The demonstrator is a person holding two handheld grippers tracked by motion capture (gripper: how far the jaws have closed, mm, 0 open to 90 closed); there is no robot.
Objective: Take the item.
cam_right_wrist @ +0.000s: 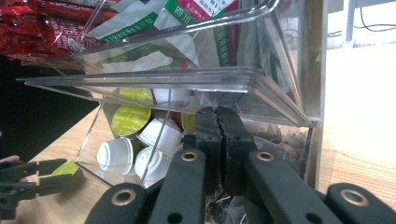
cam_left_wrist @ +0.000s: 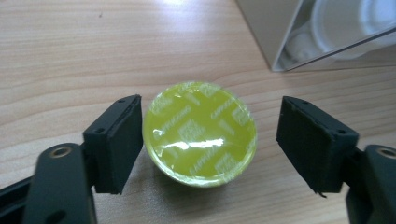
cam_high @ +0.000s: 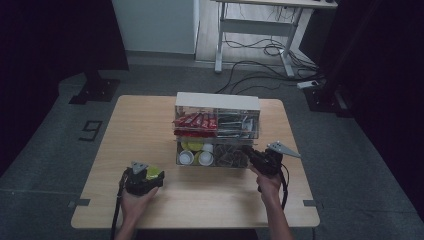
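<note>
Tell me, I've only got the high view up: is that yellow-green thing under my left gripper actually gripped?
Observer: No. In the left gripper view the left gripper is open; the green capsule sits foil-up on the table between the jaws, with a clear gap to the right one.
Operator: And the right gripper, open or shut?
Observer: Shut. In the right gripper view the right gripper has its jaws pressed together, with nothing visible between them, pointing into the lower bin of the clear organizer.
Operator: What's just beyond its jaws?
Observer: White capsules lie to the left of the jaws, with another green-lidded one behind them.
</note>
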